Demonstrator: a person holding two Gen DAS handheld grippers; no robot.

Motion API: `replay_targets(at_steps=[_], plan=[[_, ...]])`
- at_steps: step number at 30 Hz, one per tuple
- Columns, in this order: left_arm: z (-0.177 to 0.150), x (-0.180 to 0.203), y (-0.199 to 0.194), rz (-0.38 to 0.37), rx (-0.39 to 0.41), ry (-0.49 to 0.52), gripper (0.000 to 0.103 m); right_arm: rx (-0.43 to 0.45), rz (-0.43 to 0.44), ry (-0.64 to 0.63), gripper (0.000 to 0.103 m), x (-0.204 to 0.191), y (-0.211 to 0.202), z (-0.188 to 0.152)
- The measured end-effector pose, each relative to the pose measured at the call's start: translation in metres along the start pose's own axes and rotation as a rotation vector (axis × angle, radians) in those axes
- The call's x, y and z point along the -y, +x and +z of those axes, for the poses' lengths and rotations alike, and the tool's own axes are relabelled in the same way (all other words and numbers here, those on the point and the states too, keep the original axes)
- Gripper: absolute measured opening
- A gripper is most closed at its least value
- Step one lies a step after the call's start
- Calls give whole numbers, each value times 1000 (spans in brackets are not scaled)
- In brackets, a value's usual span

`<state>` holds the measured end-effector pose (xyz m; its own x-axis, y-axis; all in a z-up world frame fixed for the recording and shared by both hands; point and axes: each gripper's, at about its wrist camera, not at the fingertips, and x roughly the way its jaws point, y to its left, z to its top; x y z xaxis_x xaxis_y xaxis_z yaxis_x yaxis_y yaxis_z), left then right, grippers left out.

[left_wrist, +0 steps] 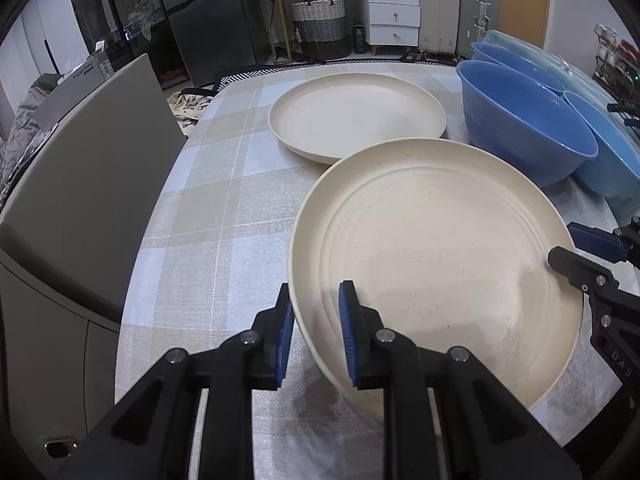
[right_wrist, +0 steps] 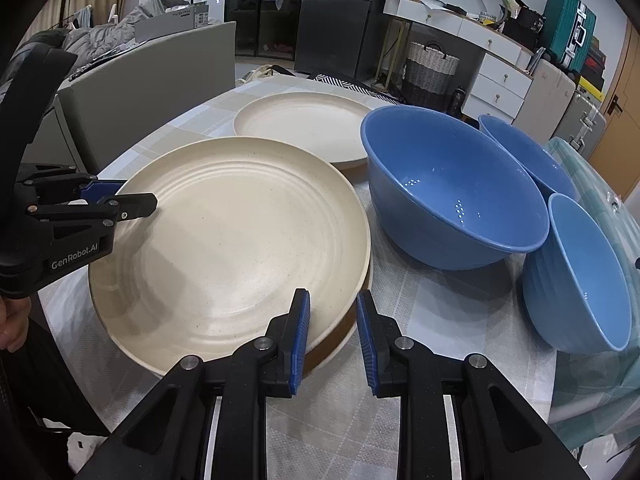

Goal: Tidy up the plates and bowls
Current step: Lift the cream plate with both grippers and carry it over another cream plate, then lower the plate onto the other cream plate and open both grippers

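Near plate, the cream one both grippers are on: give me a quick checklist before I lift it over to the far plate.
1. Left gripper on the near plate: ok, the rim sits between its pads.
2. Right gripper on the opposite rim: ok, clamped.
3. Only one plate gripped: cannot tell. The rim of a lower plate shows just beneath, right by the right gripper.
4. Far plate ready to take it: ok, nothing lies in it.
5. Room beside the big bowl: ok but tight, only a strip of cloth shows between them.
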<state>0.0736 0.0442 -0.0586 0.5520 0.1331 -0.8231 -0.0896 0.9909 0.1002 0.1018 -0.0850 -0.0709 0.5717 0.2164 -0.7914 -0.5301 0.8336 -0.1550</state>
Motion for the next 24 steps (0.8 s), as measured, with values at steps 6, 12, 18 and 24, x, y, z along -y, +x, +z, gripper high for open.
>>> replay_targets(at_steps=[6, 12, 18, 24], plan=[[0, 5, 3, 22, -12, 23, 20, -23, -11, -14, 24, -2, 8, -2], [-2, 8, 6, 24, -26, 38, 21, -31, -23, -12, 25, -1, 11, -3], [-3, 11, 7, 27, -31, 46, 22, -36, -16, 7, 25, 3, 14, -3], [-3, 10, 7, 22, -35, 41, 22, -35, -7, 13, 29, 3, 14, -3]])
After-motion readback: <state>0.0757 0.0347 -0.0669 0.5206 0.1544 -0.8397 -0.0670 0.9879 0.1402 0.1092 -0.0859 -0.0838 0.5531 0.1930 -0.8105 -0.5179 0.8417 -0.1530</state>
